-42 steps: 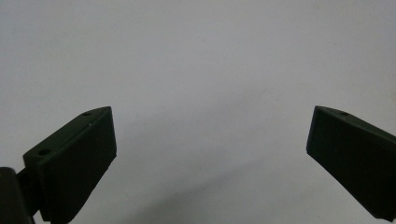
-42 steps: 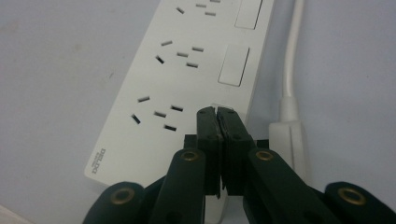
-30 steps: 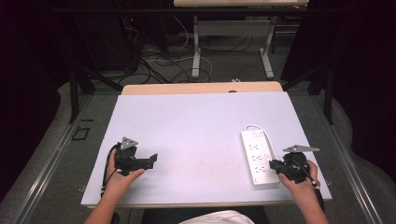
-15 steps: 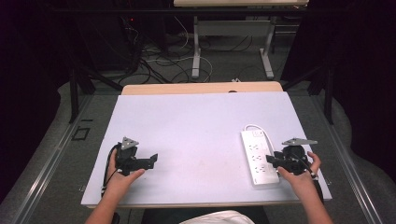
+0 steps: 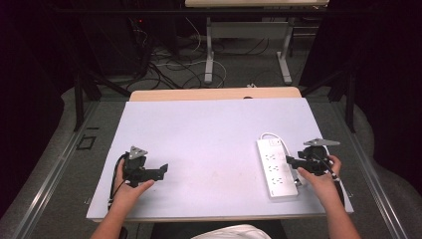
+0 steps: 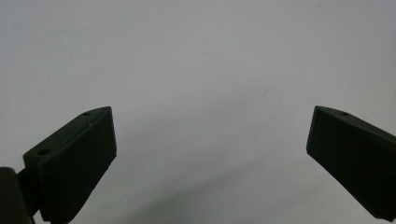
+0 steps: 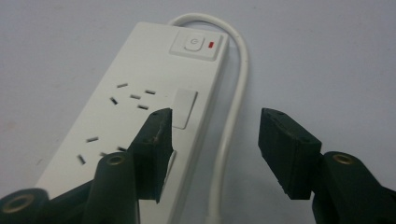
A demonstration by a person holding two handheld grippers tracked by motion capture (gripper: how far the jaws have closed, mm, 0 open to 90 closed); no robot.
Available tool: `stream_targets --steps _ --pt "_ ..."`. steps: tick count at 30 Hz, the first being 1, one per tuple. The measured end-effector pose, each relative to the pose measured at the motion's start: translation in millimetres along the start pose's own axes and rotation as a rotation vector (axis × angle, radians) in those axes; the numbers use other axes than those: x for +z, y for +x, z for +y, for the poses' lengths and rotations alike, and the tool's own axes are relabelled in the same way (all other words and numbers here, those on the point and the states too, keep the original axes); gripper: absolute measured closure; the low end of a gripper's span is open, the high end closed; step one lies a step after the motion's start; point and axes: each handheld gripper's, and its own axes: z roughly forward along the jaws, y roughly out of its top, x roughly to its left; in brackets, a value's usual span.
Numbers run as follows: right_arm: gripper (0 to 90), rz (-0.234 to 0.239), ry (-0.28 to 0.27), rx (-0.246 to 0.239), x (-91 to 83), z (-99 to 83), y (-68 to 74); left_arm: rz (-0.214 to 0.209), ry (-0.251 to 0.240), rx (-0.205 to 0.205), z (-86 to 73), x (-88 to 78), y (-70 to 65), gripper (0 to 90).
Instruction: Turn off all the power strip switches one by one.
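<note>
A white power strip lies on the right part of the pale table, its white cable looping at the far end. My right gripper sits at the strip's right side, and its jaws have just been opening. In the right gripper view the right gripper is open; one jaw hangs over the power strip and the other over bare table. The strip's edge and the cable lie between the jaws, unpressed. My left gripper rests near the front left. In its own view the left gripper stands wide open over bare table.
The strip's switch with a red mark is at its far end. A wooden board borders the table's back edge. Beyond it are desk legs and loose cables on the floor. Dark metal rails flank the table.
My right gripper has moved a little farther from the person along the strip's right side, and its jaws have spread apart. The left gripper has stayed put.
</note>
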Motion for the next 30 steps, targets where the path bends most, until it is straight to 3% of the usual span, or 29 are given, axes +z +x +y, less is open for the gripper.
stream_targets --steps 4,9,13,15,17,19,22,30 --pt "39.0 -0.038 -0.029 -0.016 -1.7 -5.9 -7.1 0.001 -0.003 0.004 0.1 0.1 1.0 1.4" --pt "35.9 -0.06 -0.04 0.019 -4.1 -13.1 -17.3 0.002 -0.008 -0.006 0.2 0.0 1.2 1.4" --pt "22.7 -0.057 -0.062 0.043 -4.4 -17.5 -23.9 -0.003 0.017 0.006 1.1 -1.4 3.4 1.4" --pt "15.6 -0.062 -0.073 0.045 -3.1 -20.0 -26.5 -0.005 0.003 -0.01 0.7 0.0 3.1 1.4" --pt "14.8 -0.07 -0.085 0.037 -1.6 -22.5 -28.6 -0.002 0.016 -0.003 1.0 -0.8 4.5 1.4" --pt "10.8 -0.077 -0.083 0.055 -0.5 -24.5 -30.0 -0.001 0.007 -0.004 0.8 -0.1 4.8 1.4" --pt "0.0 -0.084 -0.059 0.043 2.8 -27.6 -30.0 -0.001 0.004 -0.014 0.5 0.4 5.0 1.4" --pt "0.0 -0.081 -0.058 0.058 4.0 -28.8 -27.7 0.001 0.002 -0.007 0.6 0.4 7.3 1.4"
